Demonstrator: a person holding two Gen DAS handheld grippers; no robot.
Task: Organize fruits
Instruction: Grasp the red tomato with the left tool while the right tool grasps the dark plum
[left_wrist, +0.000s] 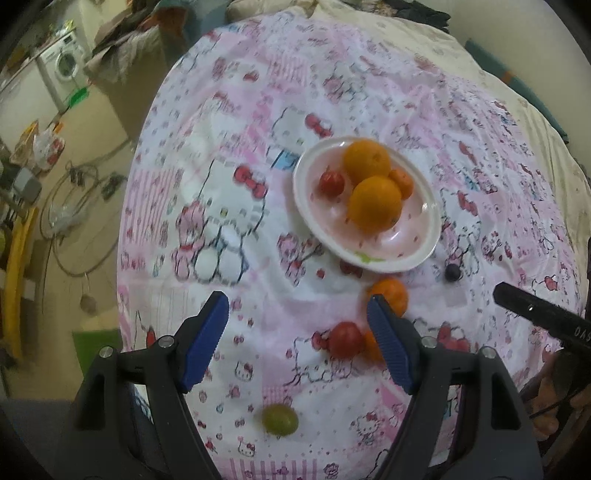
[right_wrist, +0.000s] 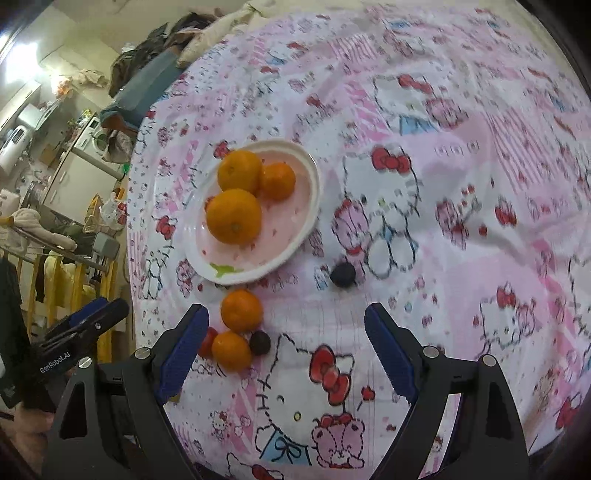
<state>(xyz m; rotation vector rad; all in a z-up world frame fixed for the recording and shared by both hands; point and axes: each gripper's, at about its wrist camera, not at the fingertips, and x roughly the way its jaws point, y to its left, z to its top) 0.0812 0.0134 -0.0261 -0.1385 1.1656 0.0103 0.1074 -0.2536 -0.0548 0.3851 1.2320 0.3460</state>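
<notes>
Both tongs stand wide apart and empty: the left gripper (left_wrist: 297, 314) hangs over the cartoon-print cloth (left_wrist: 229, 155), the right gripper (right_wrist: 286, 325) likewise. On the white plate (left_wrist: 424, 254) lie two oranges (left_wrist: 375, 203), a small mandarin (left_wrist: 402, 182) and a cherry tomato (left_wrist: 331, 182). Off the plate, just below its rim, rest a mandarin (right_wrist: 242, 309), a smaller one (right_wrist: 231, 350), a tomato (left_wrist: 345, 339), two dark grapes (right_wrist: 342, 274) and, well apart, a green grape (left_wrist: 280, 419).
</notes>
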